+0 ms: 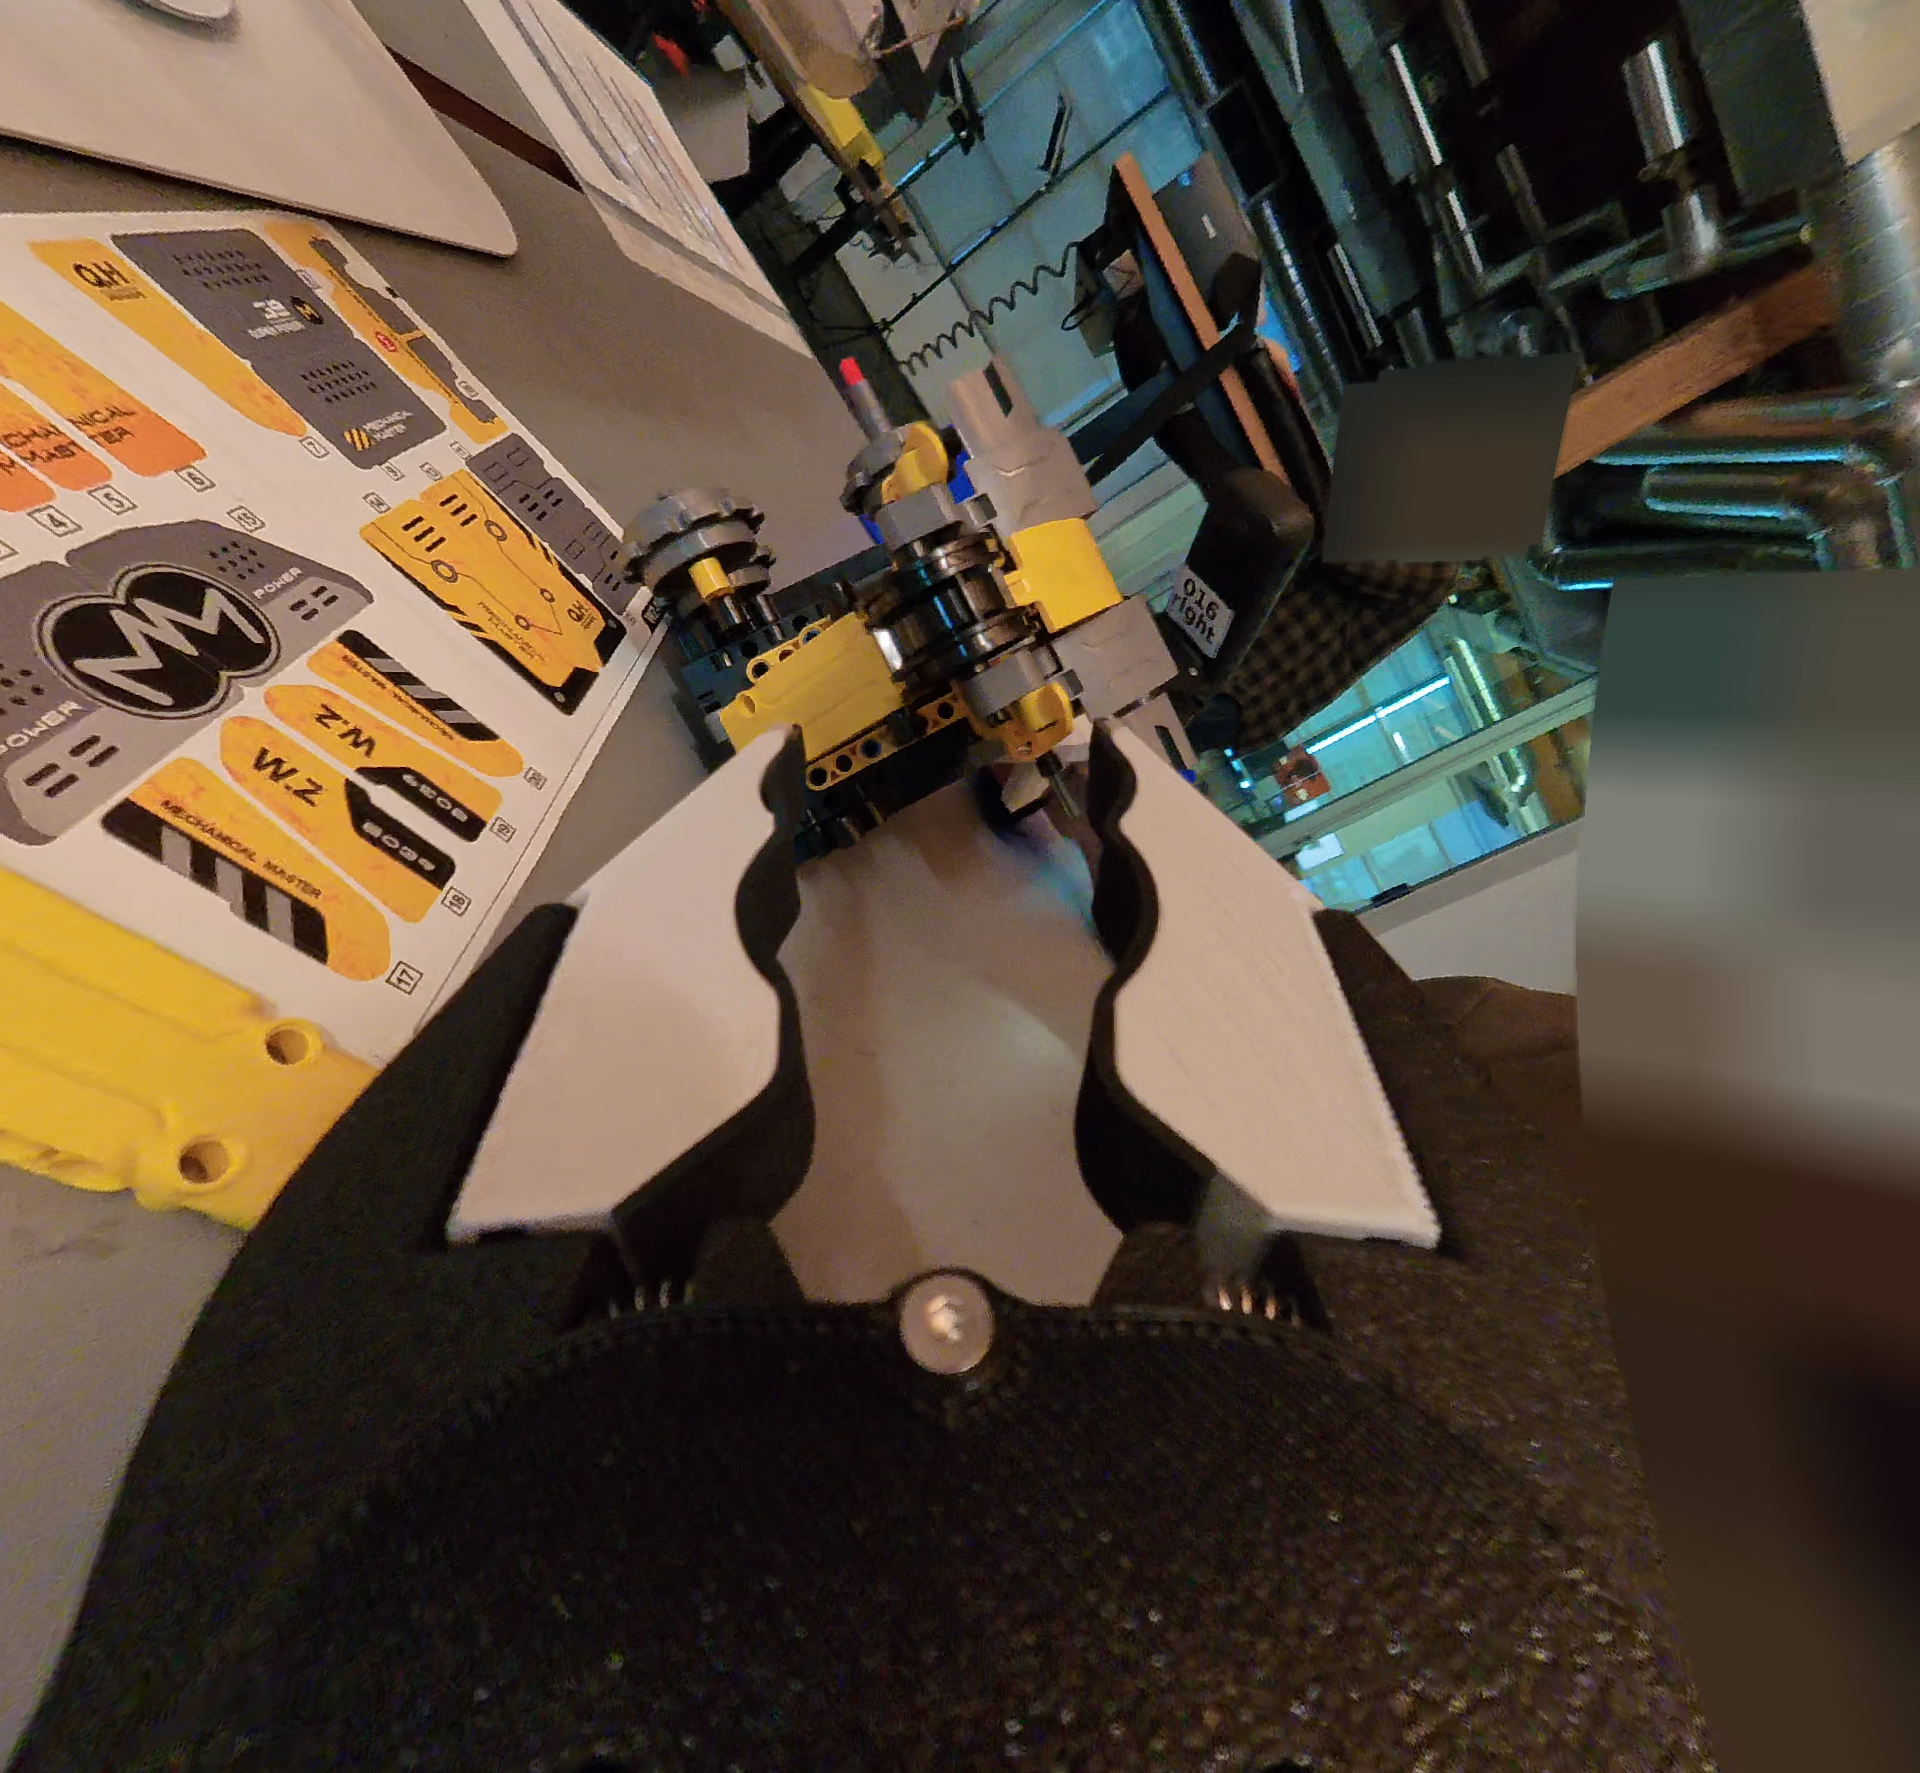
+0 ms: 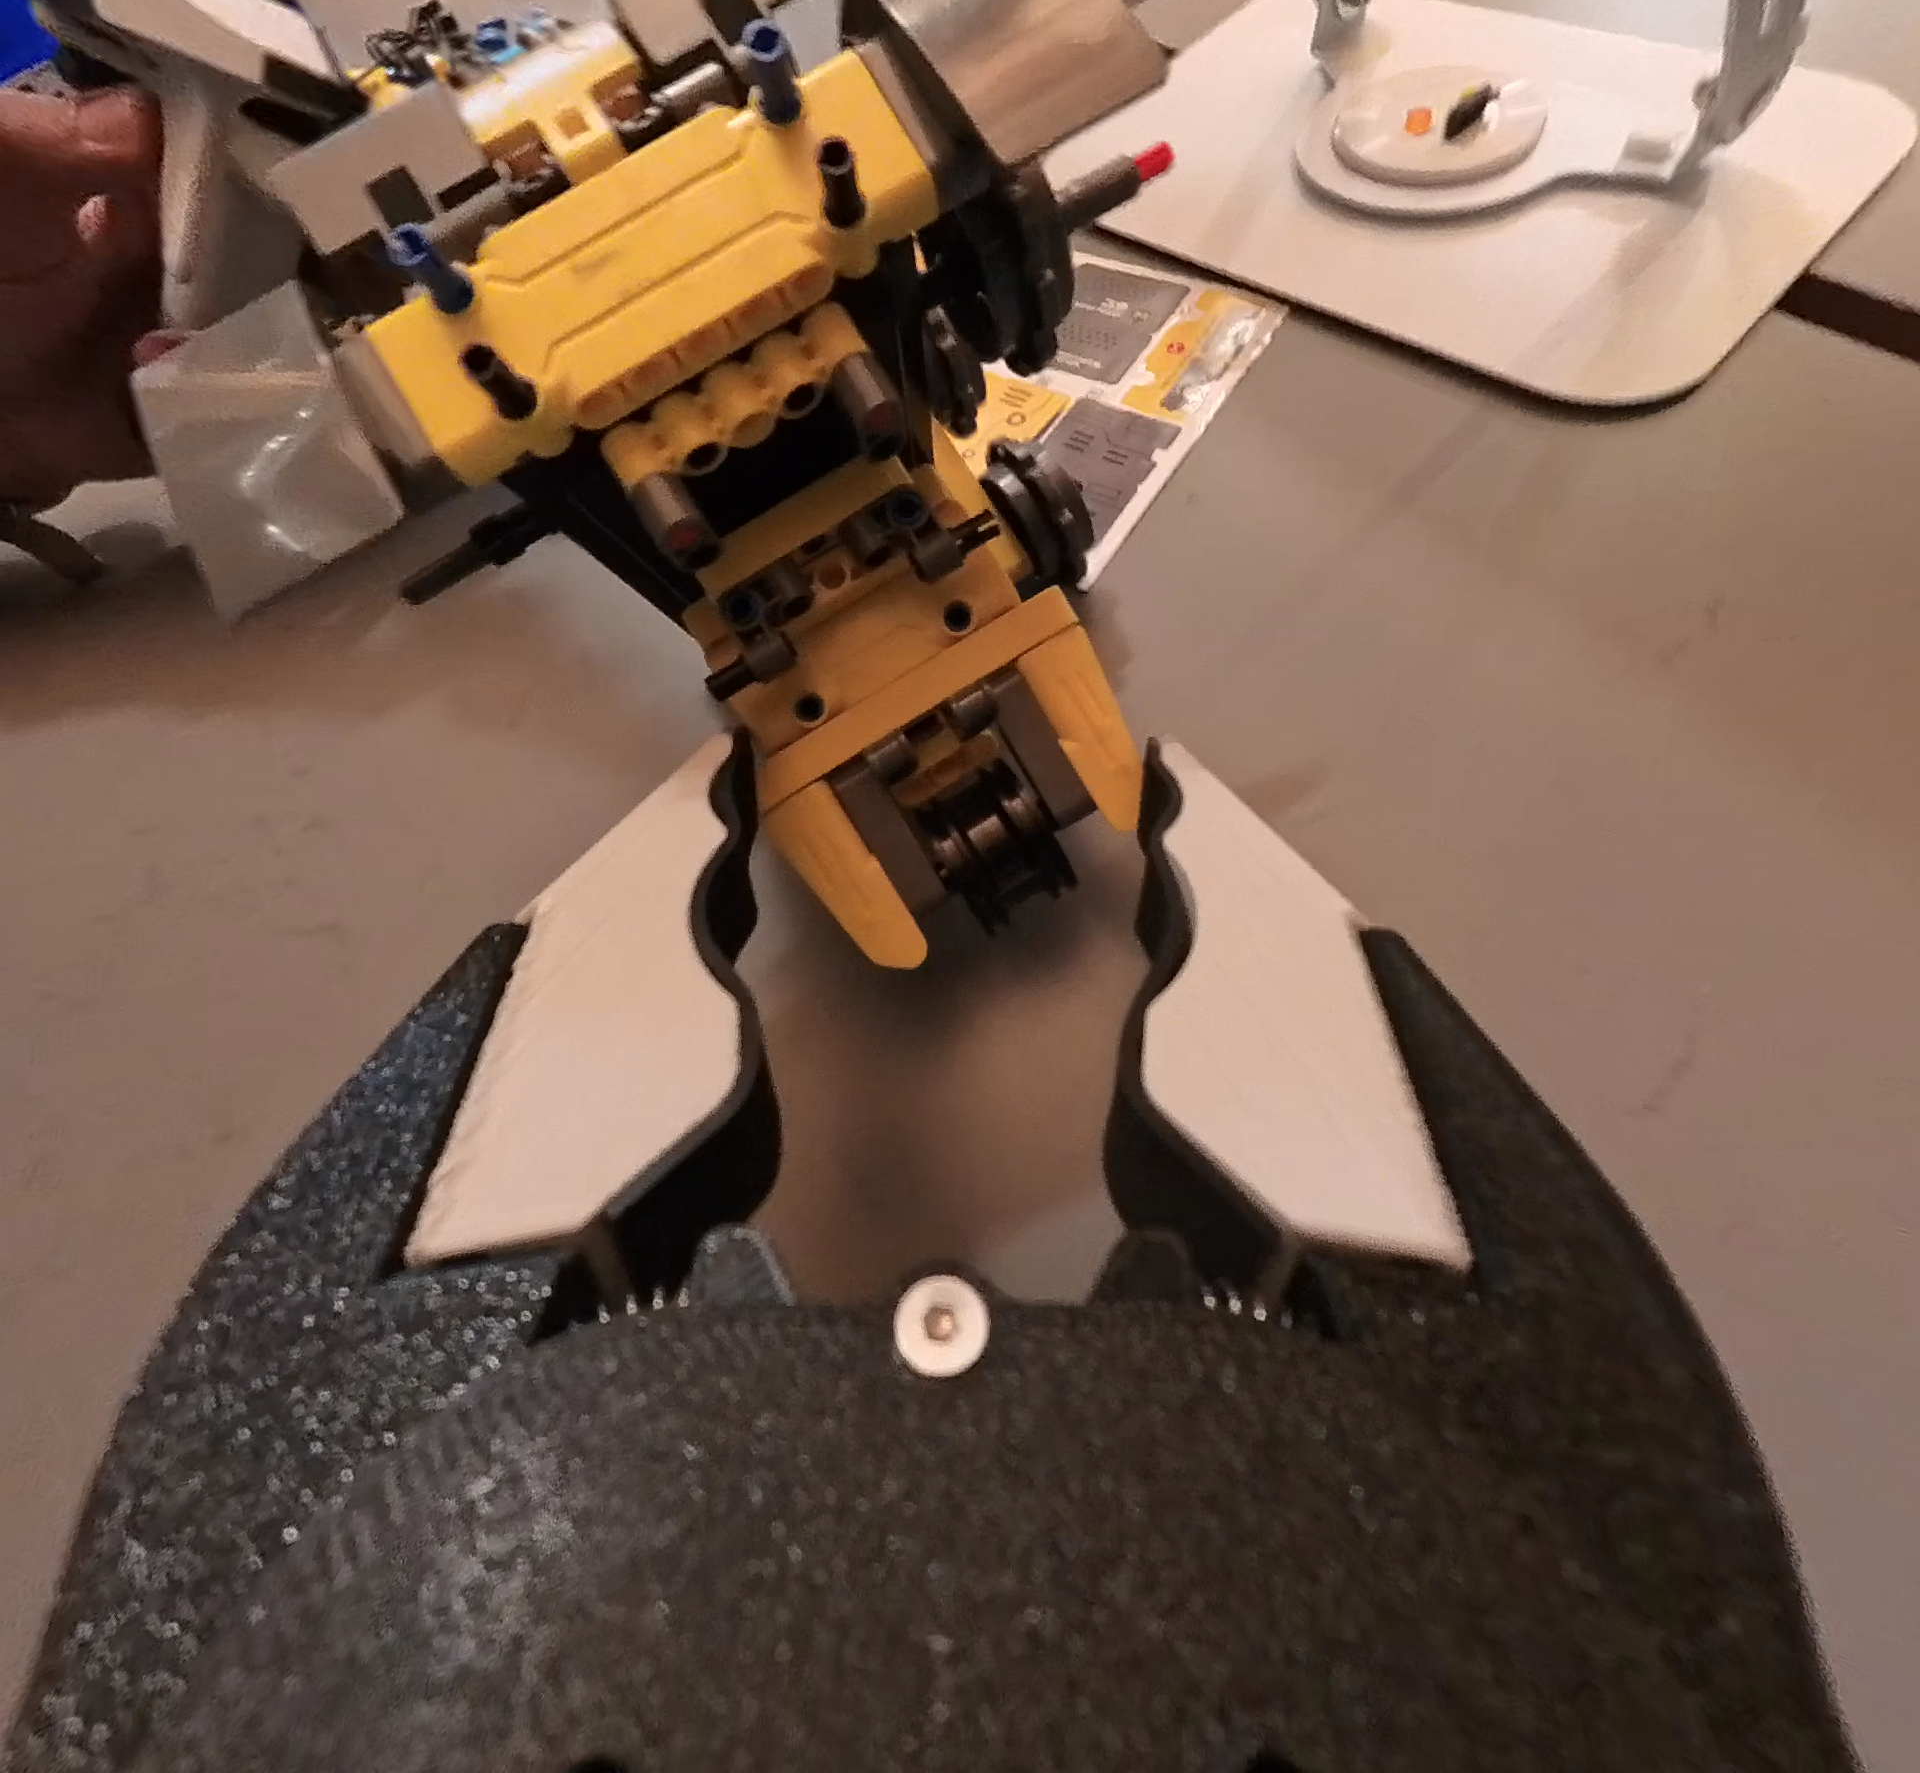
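Left wrist view: the left gripper [image 1: 940,747] is seen spread, its white wedge fingers with wavy black pads flanking the yellow-grey brick model [image 1: 904,643]; whether it is clamped cannot be told. A glossy sticker sheet [image 1: 260,580] lies flat on the matte grey table [image 1: 623,352].

Right wrist view: the right gripper [image 2: 940,767] is held open, with the model's narrow pronged end between its tips and no contact visible. A white stand base [image 2: 1558,196] is set beyond.

dim, warm indoor light | wide-angle edge bending (strong) | slight motion blur, soft shadows
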